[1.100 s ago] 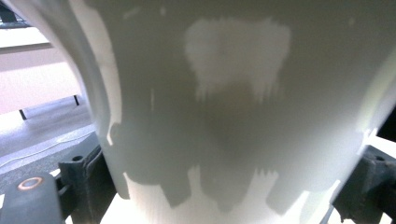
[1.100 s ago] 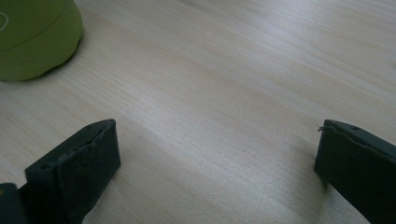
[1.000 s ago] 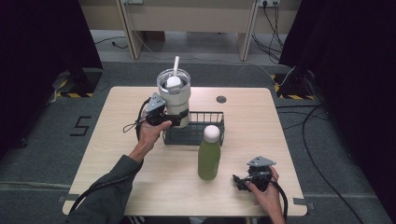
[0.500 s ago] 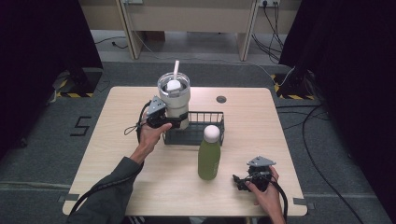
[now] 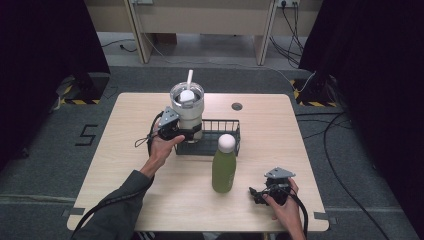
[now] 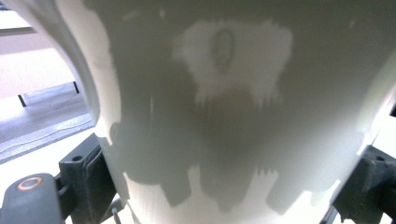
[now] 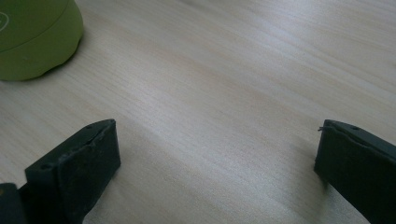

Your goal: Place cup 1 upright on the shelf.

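Gripping the white tumbler (image 5: pixel 189 114), the left tool (image 5: pixel 186 134) hid its base; the right tool (image 5: pixel 262 192) rested open on the worktop (image 5: pixel 300 145).

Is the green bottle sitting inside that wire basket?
No, the green bottle stands on the bare table in front of the wire basket.

In the left gripper view the tumbler (image 6: pixel 224 112) sits so close that it is a blurred pale surface, cut off at the top, bottom and right edges; its rim, lid and base fall outside. A dark mark on its wall is too blurred to read. In the high view the tumbler hides the far-left corner of the wire basket (image 5: pixel 227 134). In the right gripper view the green bottle (image 7: pixel 32 32) is cut off by the top-left corner, showing just its rounded base.
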